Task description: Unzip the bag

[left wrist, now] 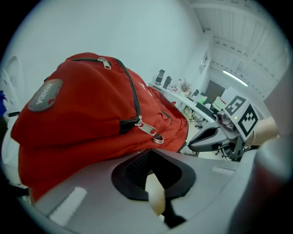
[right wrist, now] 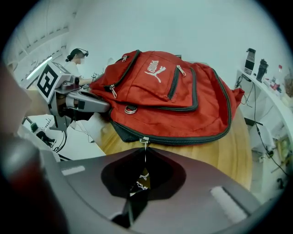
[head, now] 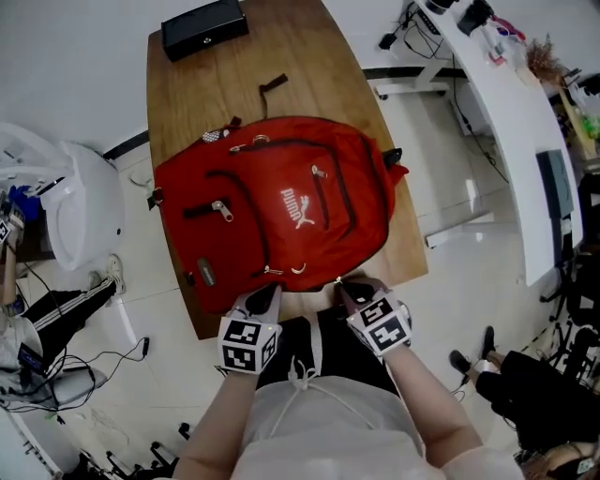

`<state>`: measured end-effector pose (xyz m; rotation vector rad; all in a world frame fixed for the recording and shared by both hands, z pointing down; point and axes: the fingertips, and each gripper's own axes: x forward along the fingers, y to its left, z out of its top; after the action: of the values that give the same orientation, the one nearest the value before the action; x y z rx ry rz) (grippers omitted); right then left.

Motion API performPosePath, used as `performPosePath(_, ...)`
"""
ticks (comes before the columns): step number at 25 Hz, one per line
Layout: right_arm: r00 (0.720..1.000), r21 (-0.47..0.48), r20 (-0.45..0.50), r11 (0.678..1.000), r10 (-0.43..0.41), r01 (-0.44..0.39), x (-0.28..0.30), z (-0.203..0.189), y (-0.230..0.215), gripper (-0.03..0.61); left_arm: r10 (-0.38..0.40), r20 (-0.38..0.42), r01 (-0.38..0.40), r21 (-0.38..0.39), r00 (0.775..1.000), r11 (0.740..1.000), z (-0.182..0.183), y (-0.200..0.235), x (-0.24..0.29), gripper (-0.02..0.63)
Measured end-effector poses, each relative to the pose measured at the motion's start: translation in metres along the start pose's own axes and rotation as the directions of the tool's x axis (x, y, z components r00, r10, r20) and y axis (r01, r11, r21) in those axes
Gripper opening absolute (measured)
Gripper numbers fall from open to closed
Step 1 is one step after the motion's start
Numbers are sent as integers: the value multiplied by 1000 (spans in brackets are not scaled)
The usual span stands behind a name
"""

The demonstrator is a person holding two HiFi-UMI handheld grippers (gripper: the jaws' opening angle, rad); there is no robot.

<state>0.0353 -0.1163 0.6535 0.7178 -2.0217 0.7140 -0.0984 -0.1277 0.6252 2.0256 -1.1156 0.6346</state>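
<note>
A red backpack [head: 272, 202] with a white logo lies flat on the wooden table [head: 309, 56]. Both grippers sit at its near edge. My left gripper [head: 263, 298] is closed on the bag's near edge; in the left gripper view the red fabric [left wrist: 82, 123] runs down into the left gripper [left wrist: 149, 157]. My right gripper [head: 349, 291] is shut on the pull of the main zipper. In the right gripper view the zipper slider [right wrist: 144, 140] sits at the bag's lower seam and its pull runs straight into the right gripper [right wrist: 143, 157]. The zipper track looks closed.
A black box [head: 204, 26] and a black strap [head: 272, 86] lie at the table's far end. A white curved desk [head: 511, 103] stands to the right, a white machine [head: 80, 202] to the left. Cables lie on the floor.
</note>
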Motion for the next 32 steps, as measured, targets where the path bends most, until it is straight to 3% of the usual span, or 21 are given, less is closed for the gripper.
performPosePath(11,997,-38,-64,999,33,-36,-13,-15,-48,12,107,-17,-108,-78,994,991,0,8,10,6)
performPosePath(18,992,-56,-110,996,67,-73,-17,-16,-65,11,213,-97,-220,-71,972,973,-4,16,20,6)
performPosePath(23,993,-141,-120,990,11,-28,-25,-13,-91,11,218,-147,-234,-96,965,968,-5,19,23,6)
performPosePath(32,986,-268,-101,958,-129,98,-43,7,-143,12,200,-158,-221,-123,967,968,-6,20,23,6)
